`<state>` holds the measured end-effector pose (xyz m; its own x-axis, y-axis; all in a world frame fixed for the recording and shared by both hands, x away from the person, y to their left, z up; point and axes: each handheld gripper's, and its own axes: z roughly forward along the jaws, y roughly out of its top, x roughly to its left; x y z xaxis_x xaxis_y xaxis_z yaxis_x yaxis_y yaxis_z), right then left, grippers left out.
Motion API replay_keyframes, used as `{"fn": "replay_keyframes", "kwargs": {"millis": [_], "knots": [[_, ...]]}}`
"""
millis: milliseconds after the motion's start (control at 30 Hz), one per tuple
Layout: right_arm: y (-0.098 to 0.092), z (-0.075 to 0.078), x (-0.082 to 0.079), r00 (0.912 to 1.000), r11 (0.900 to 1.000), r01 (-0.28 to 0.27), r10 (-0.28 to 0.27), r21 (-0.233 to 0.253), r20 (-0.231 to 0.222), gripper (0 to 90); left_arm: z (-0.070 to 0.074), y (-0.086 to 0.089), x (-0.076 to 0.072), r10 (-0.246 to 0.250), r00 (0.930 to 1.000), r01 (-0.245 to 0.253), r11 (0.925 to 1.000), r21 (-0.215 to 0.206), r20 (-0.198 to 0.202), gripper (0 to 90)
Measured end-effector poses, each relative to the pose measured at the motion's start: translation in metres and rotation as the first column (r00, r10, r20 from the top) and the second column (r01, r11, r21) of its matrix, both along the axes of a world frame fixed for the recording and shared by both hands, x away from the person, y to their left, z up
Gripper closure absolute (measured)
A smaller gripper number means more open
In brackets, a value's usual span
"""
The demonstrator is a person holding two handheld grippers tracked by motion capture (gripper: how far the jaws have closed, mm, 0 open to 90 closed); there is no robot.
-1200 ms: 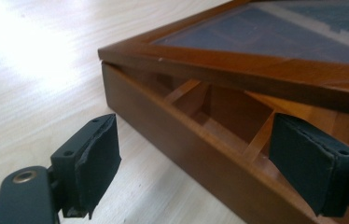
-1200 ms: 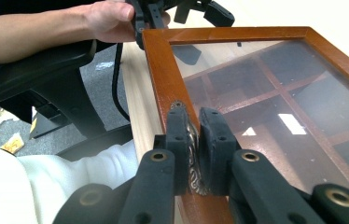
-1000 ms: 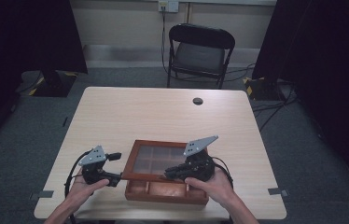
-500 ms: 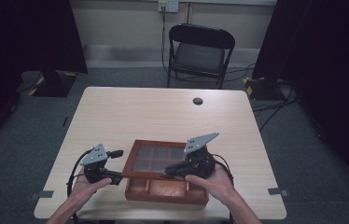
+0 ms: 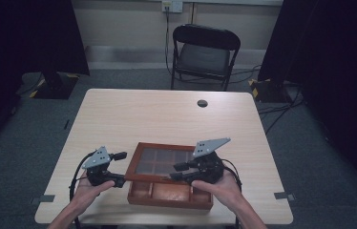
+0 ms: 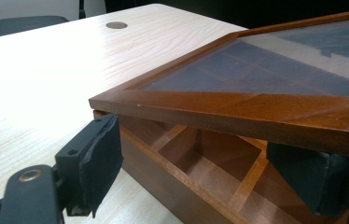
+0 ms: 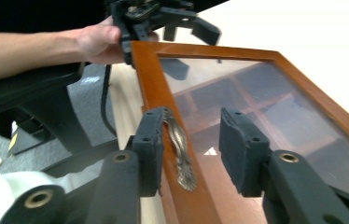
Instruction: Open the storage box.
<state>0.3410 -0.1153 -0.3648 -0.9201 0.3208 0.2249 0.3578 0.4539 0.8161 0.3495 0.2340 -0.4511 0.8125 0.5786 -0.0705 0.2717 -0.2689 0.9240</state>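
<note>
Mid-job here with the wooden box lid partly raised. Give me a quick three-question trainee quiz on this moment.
1. True or false: the glass-paned lid lies flat and shut on the wooden box.
2. Which part of the lid do the right gripper jaws straddle? A) the metal handle on the front rail B) a hinge C) the far corner
3. Fill in: the left gripper meets the lid at its near-left ____.

Key: 1 false, it is tilted up with compartments showing below; 2 A; 3 corner.
</note>
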Motion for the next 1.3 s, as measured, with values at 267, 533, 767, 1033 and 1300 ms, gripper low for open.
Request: {"fn": "replay_keyframes", "kwargs": {"millis": [267,533,767,1033,1300], "knots": [[-0.025,-0.004,0.000,0.9952,0.995,0.097,-0.097,0.018,-0.013,44.5,0.004,-0.005,0.002,-0.012,0.9999,0.012,0.9999,-0.007,-0.005,17.4],[-0.047,-0.008,-0.003,0.9898,0.988,0.142,-0.142,0.053,-0.015,36.2,0.009,-0.008,0.005,-0.024,0.9997,0.024,0.9996,-0.011,0.004,20.7],[-0.055,-0.010,-0.004,0.9871,0.984,0.160,-0.159,0.077,-0.015,26.2,0.014,-0.010,0.008,-0.029,0.9995,0.029,0.9992,-0.028,0.014,24.9],[-0.053,-0.010,-0.003,0.9858,0.984,0.167,-0.168,0.063,0.008,23.4,0.023,-0.015,0.016,-0.027,0.9994,0.028,0.9981,-0.055,0.021,27.5],[-0.059,-0.013,-0.001,0.9812,0.980,0.190,-0.191,0.052,0.024,25.2,0.027,-0.017,0.019,-0.040,0.9991,0.040,0.9985,-0.036,0.011,28.4]]}}
